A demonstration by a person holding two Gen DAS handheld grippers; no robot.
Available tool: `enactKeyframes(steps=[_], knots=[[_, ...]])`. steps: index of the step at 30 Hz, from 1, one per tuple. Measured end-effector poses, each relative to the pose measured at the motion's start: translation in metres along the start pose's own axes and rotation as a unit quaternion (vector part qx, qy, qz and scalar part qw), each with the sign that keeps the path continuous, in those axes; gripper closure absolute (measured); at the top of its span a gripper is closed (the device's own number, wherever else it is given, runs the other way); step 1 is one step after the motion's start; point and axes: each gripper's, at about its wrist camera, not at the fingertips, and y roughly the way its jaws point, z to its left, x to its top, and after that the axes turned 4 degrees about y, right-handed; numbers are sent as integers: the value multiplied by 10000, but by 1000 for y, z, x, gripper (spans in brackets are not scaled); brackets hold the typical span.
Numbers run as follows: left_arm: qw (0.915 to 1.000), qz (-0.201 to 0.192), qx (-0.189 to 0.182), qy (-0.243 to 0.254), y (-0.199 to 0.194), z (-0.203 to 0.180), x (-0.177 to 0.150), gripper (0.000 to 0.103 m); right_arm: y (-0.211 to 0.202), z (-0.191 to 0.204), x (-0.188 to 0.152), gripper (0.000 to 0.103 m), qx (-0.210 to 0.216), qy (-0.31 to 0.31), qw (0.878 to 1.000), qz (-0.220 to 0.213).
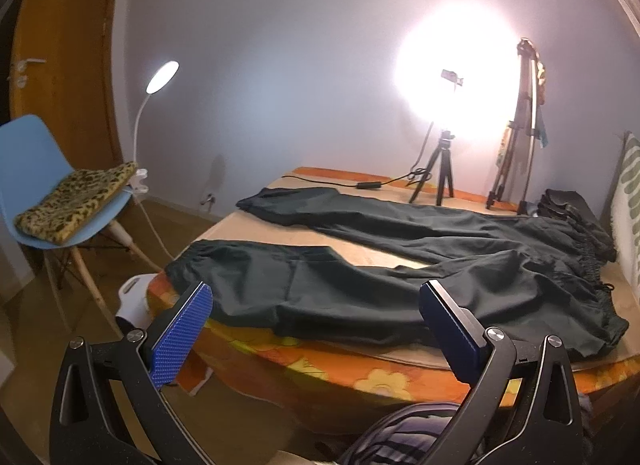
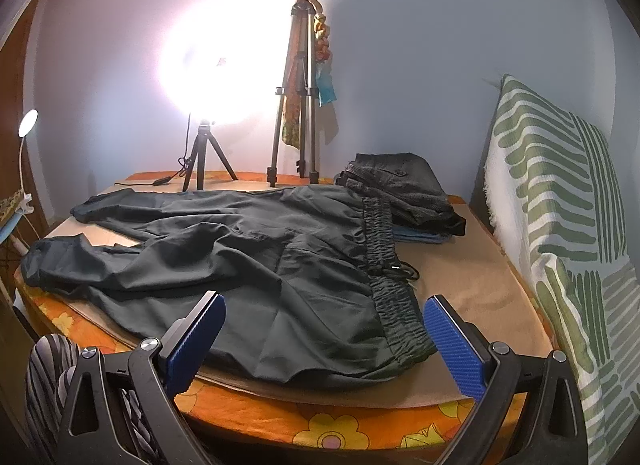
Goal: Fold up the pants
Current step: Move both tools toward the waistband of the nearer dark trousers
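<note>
Dark green pants lie spread flat on a tan board over an orange flowered bedcover. Both legs stretch to the left and the elastic waistband lies at the right. My left gripper hovers open at the near edge, above the nearer leg, with blue pads wide apart. In the right wrist view my right gripper hangs open over the near corner of the waistband, holding nothing.
A stack of folded dark clothes sits at the far right of the board. Two tripods and a bright lamp stand at the far edge. A green striped cushion leans at the right. A blue chair stands left.
</note>
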Motion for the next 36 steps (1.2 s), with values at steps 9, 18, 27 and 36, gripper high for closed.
enactKeyframes(steps=[9, 18, 27, 36], knots=[[9999, -98, 74, -64, 2, 29, 4, 0, -7, -4, 25, 3, 123, -246, 9995, -167], [9998, -179, 108, 32, 7, 51, 24, 1, -11, -14, 70, 4, 452, -414, 9979, -209], [9993, -235, 204, 221, 15, 64, 55, 7, -8, -2, 124, 9, 751, -852, 9932, -253], [9986, -441, 57, 278, 24, 68, 84, 7, 0, 42, 169, 9, 1144, -1120, 9868, -236]])
